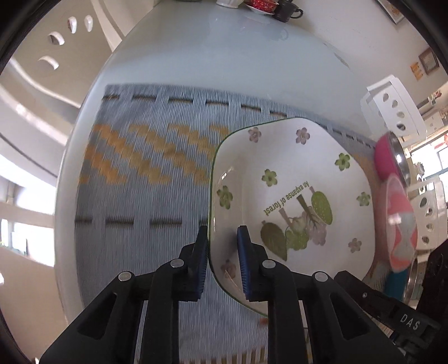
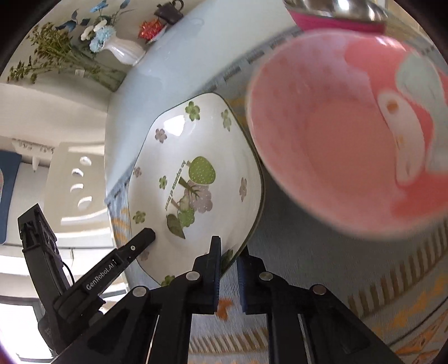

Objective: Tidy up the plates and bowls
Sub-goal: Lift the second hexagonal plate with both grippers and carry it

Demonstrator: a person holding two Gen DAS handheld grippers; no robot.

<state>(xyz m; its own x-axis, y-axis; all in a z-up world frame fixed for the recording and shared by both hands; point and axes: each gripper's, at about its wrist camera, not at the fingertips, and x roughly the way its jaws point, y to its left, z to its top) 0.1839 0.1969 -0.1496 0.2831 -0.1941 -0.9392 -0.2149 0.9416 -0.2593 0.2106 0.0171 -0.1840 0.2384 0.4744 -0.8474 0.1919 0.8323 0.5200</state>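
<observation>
**Both grippers clamped on the white dish, one on each side**

Left gripper [image 1: 222,264]: jaws narrow, pinching the near-left rim of the white dish [image 1: 294,196]. One pad inside the dish, one outside against the wall. No gap visible at the rim.

Right gripper [image 2: 228,275]: jaws narrow, closed on the opposite rim of the same dish [image 2: 193,179]. Rim edge runs between the two pads. In the right wrist view the left gripper [image 2: 145,235] shows at the dish's far side, its tip against the inner wall.

White dish: squarish, deep, green edge line, flower print and green lettering inside. Empty. It sits over the grey-and-orange woven mat [image 1: 145,168] on the pale table [image 1: 224,56]; cannot tell whether it's resting on the mat or lifted off it.

Pink bowl [image 2: 336,126]: just beside the dish on its right side, rim close to the dish's rim, blurred. Nothing inside it that I can make out. Cartoon print on the wall.

Behind it: a bowl with pink outside and metal inside [image 2: 336,14], only partly in frame, contents not visible.

Far end of the table: white vase with flowers [image 2: 123,50], a dark cup [image 1: 285,11].
</observation>
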